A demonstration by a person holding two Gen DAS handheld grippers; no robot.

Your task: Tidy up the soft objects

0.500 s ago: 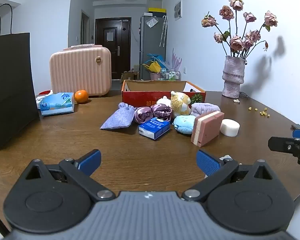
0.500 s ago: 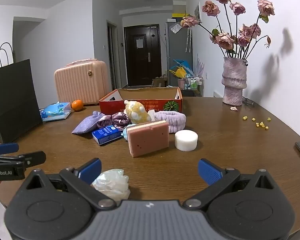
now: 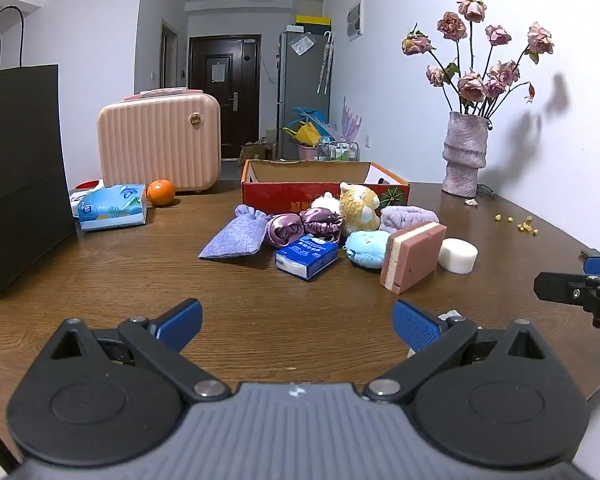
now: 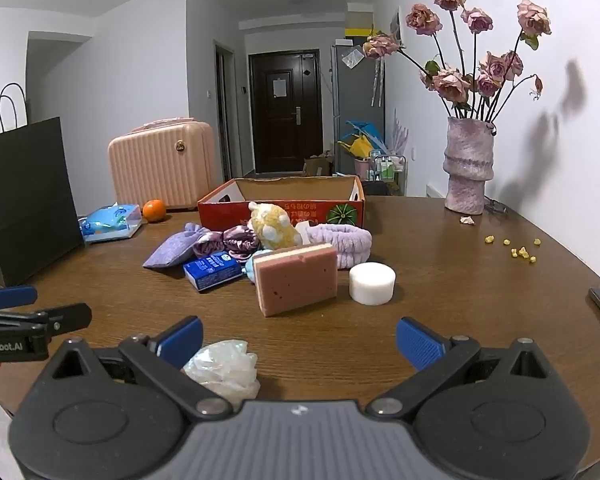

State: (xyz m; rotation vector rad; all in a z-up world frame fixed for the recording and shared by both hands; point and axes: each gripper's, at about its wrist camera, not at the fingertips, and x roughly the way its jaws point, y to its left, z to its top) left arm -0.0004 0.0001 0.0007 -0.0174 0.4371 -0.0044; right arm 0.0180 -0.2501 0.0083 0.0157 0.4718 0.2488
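Wooden table holds one sponge, one box.

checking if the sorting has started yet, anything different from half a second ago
Nothing has visibly changed. The left hand-held gripper and the right hand-held gripper are both open and hold nothing, as before. The pink sponge, the white round sponge, the tissue pack and the other soft things lie where they were in front of the red box.
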